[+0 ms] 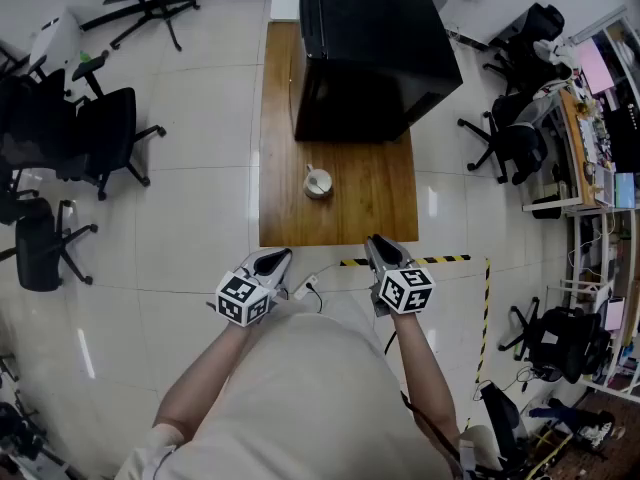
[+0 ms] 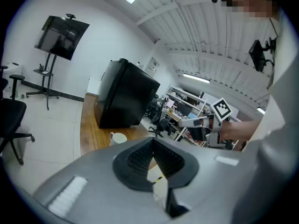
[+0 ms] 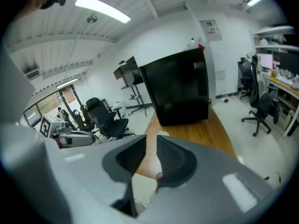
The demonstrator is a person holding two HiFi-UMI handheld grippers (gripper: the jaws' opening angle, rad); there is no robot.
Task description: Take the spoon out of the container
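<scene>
A white cup (image 1: 318, 183) stands on the wooden table (image 1: 370, 208), in front of a big black box (image 1: 370, 53). A thin spoon handle (image 1: 310, 172) seems to stick up from the cup's far left rim; it is too small to be sure. Both grippers hang just off the table's near edge, well short of the cup. My left gripper (image 1: 279, 257) has its jaws together and holds nothing. My right gripper (image 1: 373, 241) shows a narrow gap between its pads, with nothing in it. The cup (image 2: 117, 137) also shows low in the left gripper view, left of the jaws.
Black office chairs (image 1: 95, 143) stand on the tiled floor to the left, more chairs (image 1: 510, 138) and cluttered desks (image 1: 590, 138) to the right. Yellow-black tape (image 1: 440, 260) marks the floor by the table's near right corner. A white cable (image 1: 305, 290) lies below the table edge.
</scene>
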